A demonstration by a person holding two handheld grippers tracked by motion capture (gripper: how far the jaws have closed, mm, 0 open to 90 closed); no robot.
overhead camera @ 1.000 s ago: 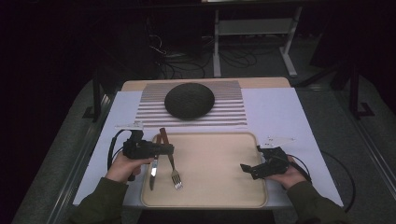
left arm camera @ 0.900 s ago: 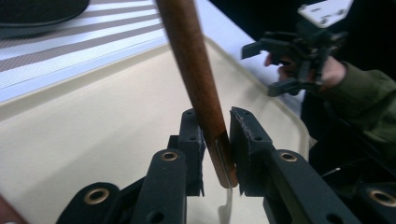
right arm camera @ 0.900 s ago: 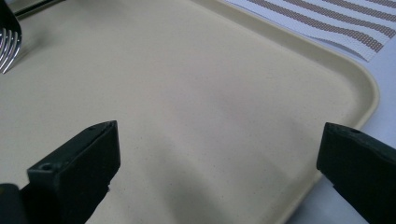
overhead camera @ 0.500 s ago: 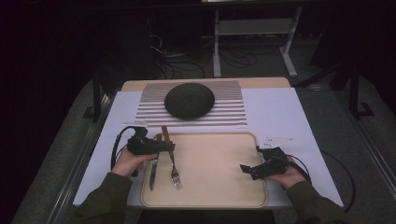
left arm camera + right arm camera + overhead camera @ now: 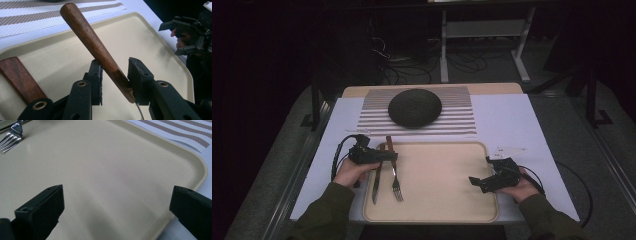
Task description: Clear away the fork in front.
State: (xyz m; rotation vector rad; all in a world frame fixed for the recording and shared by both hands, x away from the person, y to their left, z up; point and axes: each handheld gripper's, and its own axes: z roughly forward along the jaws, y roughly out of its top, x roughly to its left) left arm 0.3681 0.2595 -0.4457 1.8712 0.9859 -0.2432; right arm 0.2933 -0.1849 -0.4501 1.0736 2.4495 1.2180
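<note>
Left claw (image 5: 113,82) letting go of the fork (image 5: 394,170) on the tray (image 5: 447,212)

The fork lies at the tray's left side beside the knife (image 5: 377,175), tines toward the person; in the left claw view its wooden handle slants up between the jaws, which have just been opening. One pad is well clear of the handle and the other is close against it, so the grip looks released. To finish well, I judge the claw should spread wider before lifting, then rise straight so the near pad does not drag the fork or nudge the knife. The right claw (image 5: 484,181) rests at the tray's right edge, jaws wide apart, holding nothing.
</note>
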